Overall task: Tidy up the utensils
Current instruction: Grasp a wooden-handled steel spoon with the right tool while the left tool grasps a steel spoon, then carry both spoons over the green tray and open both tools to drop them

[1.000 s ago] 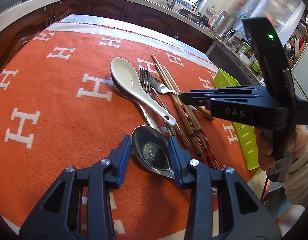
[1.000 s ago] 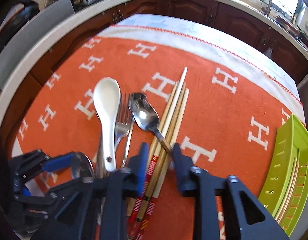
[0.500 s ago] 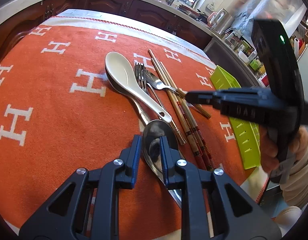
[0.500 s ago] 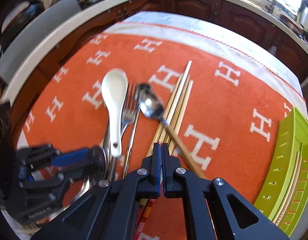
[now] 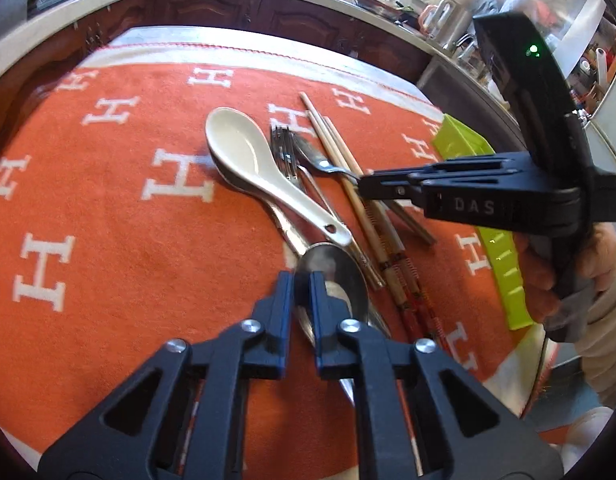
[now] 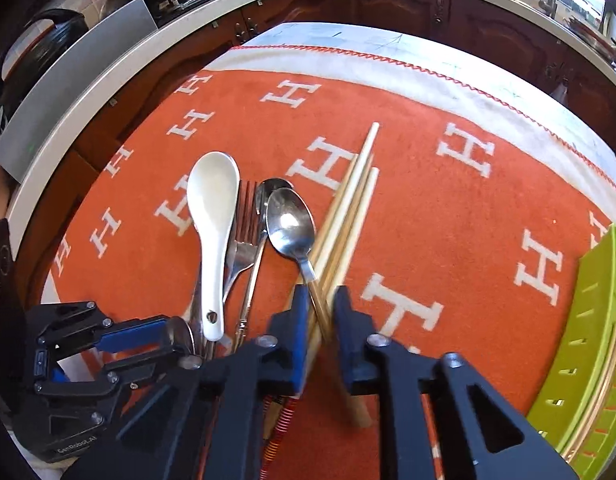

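Note:
A pile of utensils lies on the orange cloth (image 5: 108, 240): a white ceramic spoon (image 5: 252, 160), a fork (image 5: 284, 152), several chopsticks (image 5: 348, 176) and metal spoons. My left gripper (image 5: 302, 280) is shut on the rim of a large steel spoon (image 5: 340, 276) at the near end of the pile. My right gripper (image 6: 321, 300) is slightly open around the wooden handle of a small metal spoon (image 6: 290, 224), which lies across the chopsticks (image 6: 348, 200). The left gripper also shows in the right wrist view (image 6: 176, 332).
A green slotted tray (image 6: 588, 340) stands at the cloth's right edge with chopsticks in it; it also shows in the left wrist view (image 5: 504, 264). Dark cabinets and a curved counter edge (image 6: 108, 72) ring the table's far side.
My left gripper closed on the large steel spoon's rim. My right gripper shut on the small spoon's handle, then opened a little, and the spoon settled back on the chopsticks.

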Demonstrator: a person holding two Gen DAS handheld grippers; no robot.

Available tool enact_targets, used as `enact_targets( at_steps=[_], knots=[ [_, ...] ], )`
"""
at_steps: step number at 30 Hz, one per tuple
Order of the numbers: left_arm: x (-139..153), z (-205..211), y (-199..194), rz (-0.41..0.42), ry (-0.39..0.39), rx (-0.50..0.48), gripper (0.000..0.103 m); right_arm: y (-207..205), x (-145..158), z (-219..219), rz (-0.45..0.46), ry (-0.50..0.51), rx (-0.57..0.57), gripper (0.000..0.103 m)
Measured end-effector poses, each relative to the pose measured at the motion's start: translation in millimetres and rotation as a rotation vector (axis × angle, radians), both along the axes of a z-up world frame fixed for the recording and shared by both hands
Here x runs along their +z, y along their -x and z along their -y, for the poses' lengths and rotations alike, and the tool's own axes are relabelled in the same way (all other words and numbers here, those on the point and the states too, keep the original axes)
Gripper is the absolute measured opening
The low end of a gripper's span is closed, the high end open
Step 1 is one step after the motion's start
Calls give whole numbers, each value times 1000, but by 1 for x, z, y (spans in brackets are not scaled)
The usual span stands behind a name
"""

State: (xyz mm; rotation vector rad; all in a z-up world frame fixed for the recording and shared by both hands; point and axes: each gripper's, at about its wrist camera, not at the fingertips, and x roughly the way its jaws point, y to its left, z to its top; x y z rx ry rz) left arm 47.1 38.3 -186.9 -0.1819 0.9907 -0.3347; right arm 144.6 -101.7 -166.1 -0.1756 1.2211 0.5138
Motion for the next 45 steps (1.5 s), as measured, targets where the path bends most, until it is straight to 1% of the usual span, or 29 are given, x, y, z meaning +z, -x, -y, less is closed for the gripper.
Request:
enact_targets(
  at_steps=[2,4,7,12,18,23,26,28,33,35,38,40,42,44,45],
  knots=[
    [0,0,-1,-12,9,18,5,3,1,0,10,15,-1,10],
    [0,-1,-1,-17,18,28,3,8,3,-1,25,27,1,7],
    [5,-3,0,-19,34,32,0,14,11,4,31,7,-22,7],
    [14,1,5,-12,29,12,0,25,30,21,47,-58,-72,6],
    [21,-1,10,-27,61,12,0,40,46,42,45,-131,-145,6],
    [38,0,13,-12,86,6,0,57,54,65,40,-188,-203,6],
    [53,4,15,-3,113,-4,0,66,57,80,34,-220,-246,6],
    [65,10,16,14,118,-17,0,72,59,94,30,-247,-283,6],
    [99,40,8,51,132,-70,0,86,72,131,44,-307,-380,6],
    [113,61,0,67,139,-97,0,90,81,147,65,-326,-417,6],
    [132,99,-14,85,126,-135,0,97,100,176,113,-357,-496,6],
    [138,128,-25,83,111,-153,0,103,112,196,154,-367,-557,6],
    [139,156,-34,81,98,-185,0,108,121,215,196,-350,-622,6],
    [136,184,-41,69,81,-224,0,110,122,233,216,-336,-690,6],
    [133,199,-43,66,60,-245,0,111,119,241,221,-316,-725,6]
  ],
)
